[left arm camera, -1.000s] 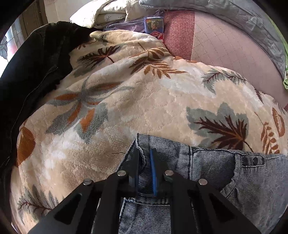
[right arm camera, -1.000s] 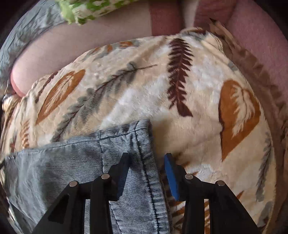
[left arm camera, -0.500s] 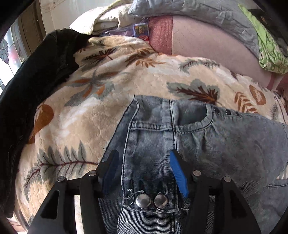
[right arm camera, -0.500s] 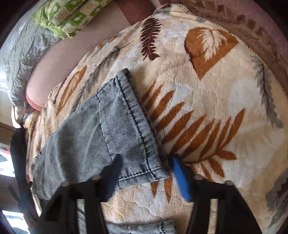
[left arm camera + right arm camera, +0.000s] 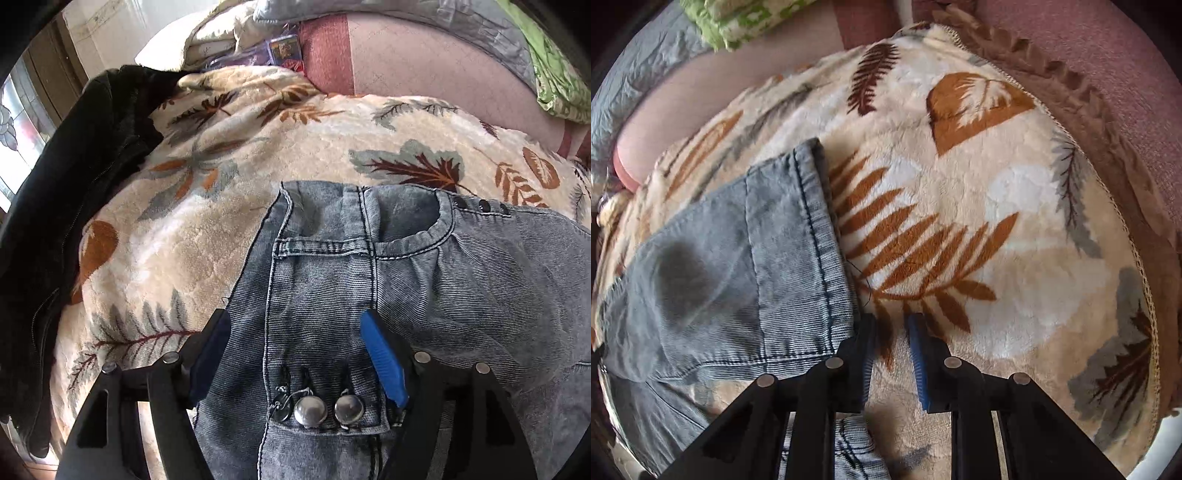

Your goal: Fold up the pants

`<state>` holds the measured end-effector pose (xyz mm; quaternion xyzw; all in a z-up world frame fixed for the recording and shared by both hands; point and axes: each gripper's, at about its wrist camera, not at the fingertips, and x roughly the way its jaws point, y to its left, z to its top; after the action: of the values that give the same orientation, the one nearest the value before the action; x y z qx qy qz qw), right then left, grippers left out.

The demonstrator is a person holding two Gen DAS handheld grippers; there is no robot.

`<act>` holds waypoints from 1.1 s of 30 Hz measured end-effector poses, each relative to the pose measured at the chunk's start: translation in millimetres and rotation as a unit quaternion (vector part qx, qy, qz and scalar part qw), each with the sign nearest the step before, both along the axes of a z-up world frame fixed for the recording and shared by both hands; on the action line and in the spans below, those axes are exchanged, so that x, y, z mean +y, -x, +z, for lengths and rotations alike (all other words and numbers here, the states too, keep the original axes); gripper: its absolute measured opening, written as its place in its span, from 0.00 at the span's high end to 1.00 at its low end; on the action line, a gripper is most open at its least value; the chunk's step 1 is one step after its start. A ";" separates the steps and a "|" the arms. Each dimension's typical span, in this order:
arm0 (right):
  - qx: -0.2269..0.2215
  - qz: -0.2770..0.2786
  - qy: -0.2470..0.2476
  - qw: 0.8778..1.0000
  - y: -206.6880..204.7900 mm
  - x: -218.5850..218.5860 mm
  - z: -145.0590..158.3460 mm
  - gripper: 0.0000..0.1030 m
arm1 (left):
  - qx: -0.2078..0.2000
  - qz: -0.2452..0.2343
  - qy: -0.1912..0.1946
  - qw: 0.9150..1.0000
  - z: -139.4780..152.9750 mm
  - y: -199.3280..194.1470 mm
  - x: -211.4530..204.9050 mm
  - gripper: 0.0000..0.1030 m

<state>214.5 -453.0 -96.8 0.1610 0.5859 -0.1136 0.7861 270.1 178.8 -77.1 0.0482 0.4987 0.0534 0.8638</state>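
Note:
Grey-blue denim pants (image 5: 406, 280) lie on a cream leaf-print blanket (image 5: 207, 206). In the left wrist view the waistband, pocket and metal buttons (image 5: 328, 410) face me. My left gripper (image 5: 295, 325) is open and hovers over the waistband, its blue pads on either side of the fly, holding nothing. In the right wrist view a folded pant leg with its hem (image 5: 816, 236) lies at left. My right gripper (image 5: 890, 325) is partly open and empty, just right of the hem's corner, over the blanket (image 5: 979, 221). A second denim piece (image 5: 853, 443) shows below the fingers.
A black jacket (image 5: 62, 206) lies along the blanket's left side. Pink bedding (image 5: 424, 70), a grey quilt (image 5: 461, 22), a green patterned cloth (image 5: 557, 81) and a small box (image 5: 284, 48) sit behind. The blanket's brown fringed edge (image 5: 1108, 122) runs at the right.
My left gripper let go of the waistband, opened wide and drew back. My right gripper slid off the pant leg to the right of the hem and narrowed.

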 end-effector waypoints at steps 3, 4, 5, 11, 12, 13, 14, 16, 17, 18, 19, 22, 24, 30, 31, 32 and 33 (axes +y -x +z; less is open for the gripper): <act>-0.063 0.010 -0.010 0.998 16.1 11.3 36.5 0.75 | -0.037 -0.023 -0.012 0.999 21.6 15.1 -8.0 0.28; -0.082 0.023 -0.032 0.996 18.5 18.3 46.4 0.67 | -0.044 -0.028 -0.009 0.999 25.6 18.3 -11.3 0.28; -0.097 0.038 -0.053 0.993 18.7 27.3 53.6 0.60 | -0.045 -0.035 -0.004 0.998 26.6 19.4 -15.7 0.28; -0.062 0.066 -0.101 0.991 -13.4 71.1 21.2 0.30 | 0.051 -0.051 -0.085 0.994 -29.4 2.0 -31.6 0.24; -0.006 0.052 -0.085 0.995 -17.9 66.2 -5.4 0.30 | 0.039 -0.045 -0.085 0.995 -29.4 1.8 -27.1 0.14; 0.001 0.053 -0.091 0.994 -16.3 62.3 -19.2 0.31 | 0.040 -0.033 -0.094 0.994 -28.4 -0.4 -23.1 0.06; -0.015 0.054 -0.092 0.994 -14.2 61.3 -16.3 0.32 | 0.042 -0.025 -0.089 0.995 -25.5 -2.0 -19.4 0.06; -0.022 0.048 -0.083 0.995 -7.6 65.7 3.5 0.31 | 0.034 -0.019 -0.078 0.996 -15.6 0.4 -16.5 0.07; -0.029 0.054 -0.079 0.995 -2.6 68.7 13.8 0.31 | 0.018 -0.023 -0.080 0.996 -8.1 5.2 -17.7 0.07; -0.038 0.060 -0.076 0.995 3.8 70.1 23.9 0.31 | 0.002 -0.026 -0.087 0.996 -0.5 13.0 -19.1 0.07; -0.045 0.061 -0.075 0.994 13.5 70.0 33.3 0.31 | -0.013 -0.028 -0.089 0.996 8.2 22.9 -19.0 0.07; -0.067 0.049 -0.089 0.993 55.4 61.5 53.3 0.30 | -0.049 -0.030 -0.040 0.998 35.1 64.6 -7.8 0.07; -0.069 0.033 -0.101 0.992 88.3 52.1 56.0 0.28 | -0.063 -0.019 0.010 0.998 47.3 93.2 7.4 0.07; -0.047 -0.038 -0.160 0.985 179.0 18.1 24.2 0.28 | -0.039 0.055 0.196 0.978 37.1 167.8 56.6 0.08; -0.045 -0.050 -0.174 0.982 189.2 15.0 17.1 0.28 | -0.035 0.066 0.207 0.976 33.0 176.9 60.2 0.08; -0.043 -0.059 -0.190 0.979 196.0 13.1 9.1 0.28 | -0.030 0.077 0.217 0.973 27.5 183.2 64.4 0.08; -0.042 -0.065 -0.206 0.975 202.9 12.9 3.6 0.28 | -0.022 0.086 0.231 0.969 21.6 188.0 67.5 0.08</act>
<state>11.6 -440.1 -93.2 0.3620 0.5514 -0.0347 0.7508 82.0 246.3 -55.4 -0.1969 0.4806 0.0114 0.8545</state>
